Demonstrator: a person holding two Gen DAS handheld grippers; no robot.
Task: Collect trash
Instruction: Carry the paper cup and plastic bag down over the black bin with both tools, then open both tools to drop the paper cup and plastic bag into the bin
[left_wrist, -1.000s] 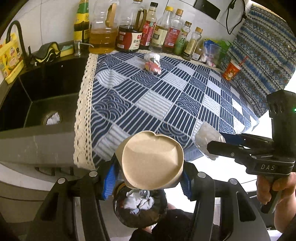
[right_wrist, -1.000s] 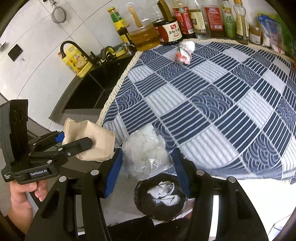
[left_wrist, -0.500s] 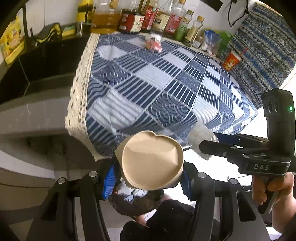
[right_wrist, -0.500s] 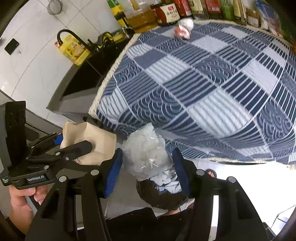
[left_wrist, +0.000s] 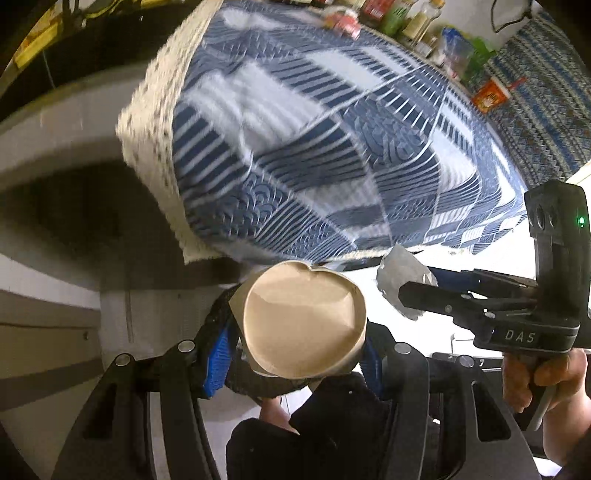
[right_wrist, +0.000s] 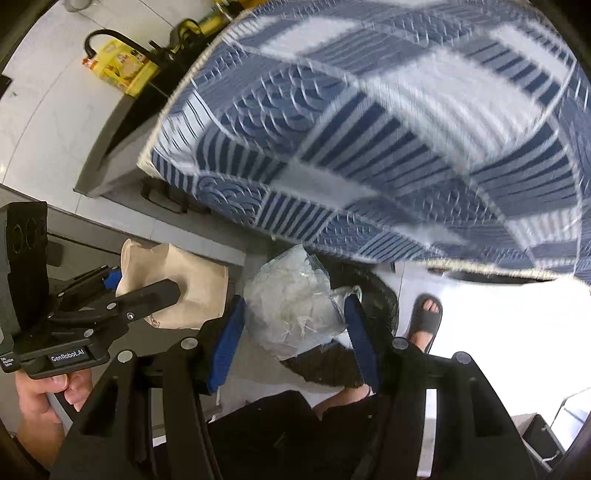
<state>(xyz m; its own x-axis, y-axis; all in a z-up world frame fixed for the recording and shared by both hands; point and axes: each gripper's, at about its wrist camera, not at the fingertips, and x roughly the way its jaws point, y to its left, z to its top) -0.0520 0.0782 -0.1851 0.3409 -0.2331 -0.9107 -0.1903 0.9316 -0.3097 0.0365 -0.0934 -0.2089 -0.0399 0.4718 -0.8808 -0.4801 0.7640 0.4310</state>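
My left gripper (left_wrist: 295, 354) is shut on a crumpled brown paper bag (left_wrist: 301, 321), also seen in the right wrist view (right_wrist: 181, 291). My right gripper (right_wrist: 295, 343) is shut on a clear plastic bag of white scraps (right_wrist: 291, 306), which also shows in the left wrist view (left_wrist: 400, 284). Both are held below the table's front edge, over a black-lined trash bin (right_wrist: 332, 365) on the floor. The bin is mostly hidden behind the bags. A small red-and-white wrapper (left_wrist: 343, 24) lies at the far side of the table.
The table with a blue-and-white checked cloth (left_wrist: 332, 147) hangs above and behind. A dark sink (left_wrist: 55, 55) and counter are to the left. Bottles and an orange cup (left_wrist: 487, 94) line the table's back. A sandalled foot (right_wrist: 424, 321) stands right of the bin.
Both grippers have dropped from table height to below the table edge, toward the bin, each still holding its bag. The view tilts downward and is motion-blurred.
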